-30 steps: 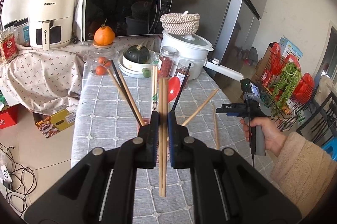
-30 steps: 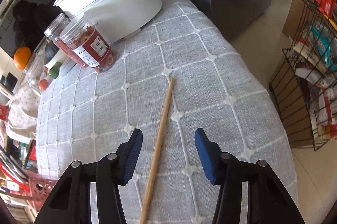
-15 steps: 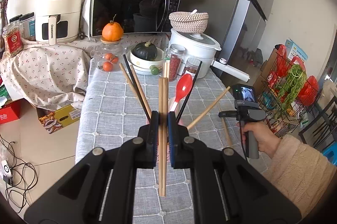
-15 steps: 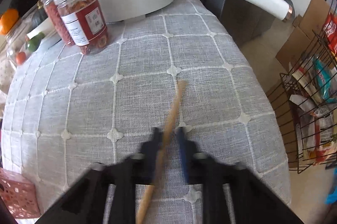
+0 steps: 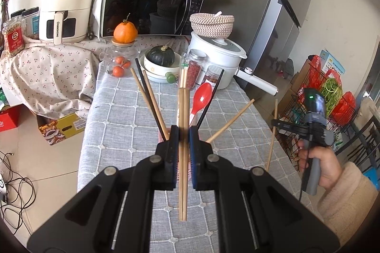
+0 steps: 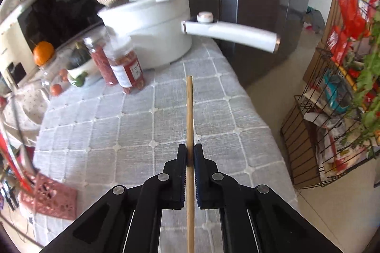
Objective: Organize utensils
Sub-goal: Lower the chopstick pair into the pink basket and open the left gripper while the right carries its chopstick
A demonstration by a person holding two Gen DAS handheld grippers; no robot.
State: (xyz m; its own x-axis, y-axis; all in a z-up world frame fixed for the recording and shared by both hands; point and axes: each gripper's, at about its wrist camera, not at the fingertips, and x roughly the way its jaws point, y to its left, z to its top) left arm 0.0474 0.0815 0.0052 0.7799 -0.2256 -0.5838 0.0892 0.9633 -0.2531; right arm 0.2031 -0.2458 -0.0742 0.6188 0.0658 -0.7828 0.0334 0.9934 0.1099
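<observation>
left tool (image 5: 183, 153) clamps chopstick pair (image 5: 183, 158) | right tool (image 6: 190, 158) pinches single chopstick (image 6: 190, 110) | risk: thin stick pivots, slips onto worktop (image 6: 133, 138)

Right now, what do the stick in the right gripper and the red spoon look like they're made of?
Stick in the right gripper: likely bamboo or wood, matte pale tan, unpainted. Red spoon: probably plastic, given its uniform bright red and glossy highlight on the bowl.

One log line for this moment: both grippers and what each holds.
left gripper: shut on pair of wooden chopsticks | right gripper: shut on single wooden chopstick | held above grey tablecloth
</observation>
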